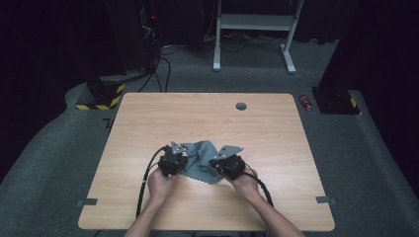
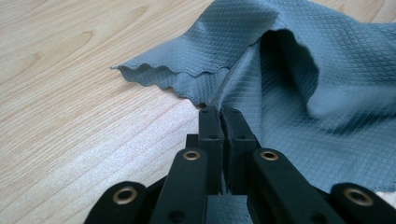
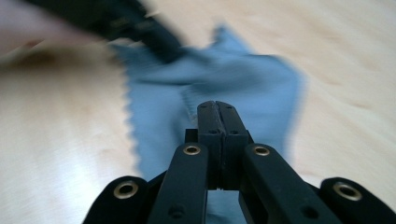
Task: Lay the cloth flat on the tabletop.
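Note:
A grey-blue cloth (image 1: pixel 200 160) with a zigzag edge lies bunched on the wooden table (image 1: pixel 197 113), near its front middle. My left gripper (image 1: pixel 181 159) is at the cloth's left side. In the left gripper view its jaws (image 2: pixel 219 112) are shut on the cloth (image 2: pixel 280 70) at the wavy edge, and folds rise behind them. My right gripper (image 1: pixel 216 163) is at the cloth's right side. The right gripper view is blurred: its jaws (image 3: pixel 215 105) are pressed together over the cloth (image 3: pixel 224 84), which seems pinched at the tips. The left gripper (image 3: pixel 140 23) shows beyond.
A round cable hole (image 1: pixel 241 105) sits at the table's far side. Bare wood surrounds the cloth. On the carpet behind are a white desk frame (image 1: pixel 257 22), a red can (image 1: pixel 307 102) and a yellow-black striped base (image 1: pixel 101 96).

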Demonstrator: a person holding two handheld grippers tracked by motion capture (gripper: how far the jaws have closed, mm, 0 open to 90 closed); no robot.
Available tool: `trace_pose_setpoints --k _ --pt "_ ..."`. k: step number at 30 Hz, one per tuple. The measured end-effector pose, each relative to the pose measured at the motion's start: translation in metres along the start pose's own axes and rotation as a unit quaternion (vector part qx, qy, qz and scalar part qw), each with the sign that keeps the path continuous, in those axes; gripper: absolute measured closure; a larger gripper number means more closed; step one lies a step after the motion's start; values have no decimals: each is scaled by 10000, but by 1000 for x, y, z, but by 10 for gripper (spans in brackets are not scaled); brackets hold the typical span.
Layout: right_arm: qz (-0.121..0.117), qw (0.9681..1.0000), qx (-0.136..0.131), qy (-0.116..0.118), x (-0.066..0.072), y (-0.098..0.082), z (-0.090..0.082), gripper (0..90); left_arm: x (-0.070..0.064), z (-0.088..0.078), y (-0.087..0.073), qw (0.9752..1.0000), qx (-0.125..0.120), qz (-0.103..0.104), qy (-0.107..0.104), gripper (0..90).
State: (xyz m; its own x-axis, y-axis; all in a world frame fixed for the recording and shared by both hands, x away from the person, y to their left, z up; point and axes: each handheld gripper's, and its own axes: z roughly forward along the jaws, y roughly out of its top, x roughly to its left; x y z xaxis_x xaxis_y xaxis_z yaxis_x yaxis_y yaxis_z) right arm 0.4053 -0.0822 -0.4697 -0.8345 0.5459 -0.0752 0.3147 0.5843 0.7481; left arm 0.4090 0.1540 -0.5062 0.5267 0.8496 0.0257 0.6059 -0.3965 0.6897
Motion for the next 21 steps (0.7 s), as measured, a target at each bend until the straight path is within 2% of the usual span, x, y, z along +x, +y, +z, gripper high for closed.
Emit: trace_pose_setpoints --k 4,7,9,11,16,20,21 --pt "442 9984 -40 -364 -29 -1 -7 898 3 2 -1 10000 17 -18 28 874" --pt "902 9941 -101 -595 -53 -8 -9 898 4 2 -2 10000 22 -38 37 874" --pt "1098 9914 -100 -707 -65 -13 -9 898 5 2 -3 10000 46 -53 51 874" --pt "1342 9874 -48 -840 -77 -19 -8 898 6 3 -3 9999 52 -43 79 873" --pt "1763 9779 111 -1123 -100 -35 -1 897 10 5 -4 9998 64 -128 126 872" --pt "1905 9747 212 -1151 -107 -42 7 889 10 5 -4 9998 62 -106 148 862" --pt "1955 9737 254 -1144 -107 -43 10 858 9 5 -4 9998 64 -105 152 853"
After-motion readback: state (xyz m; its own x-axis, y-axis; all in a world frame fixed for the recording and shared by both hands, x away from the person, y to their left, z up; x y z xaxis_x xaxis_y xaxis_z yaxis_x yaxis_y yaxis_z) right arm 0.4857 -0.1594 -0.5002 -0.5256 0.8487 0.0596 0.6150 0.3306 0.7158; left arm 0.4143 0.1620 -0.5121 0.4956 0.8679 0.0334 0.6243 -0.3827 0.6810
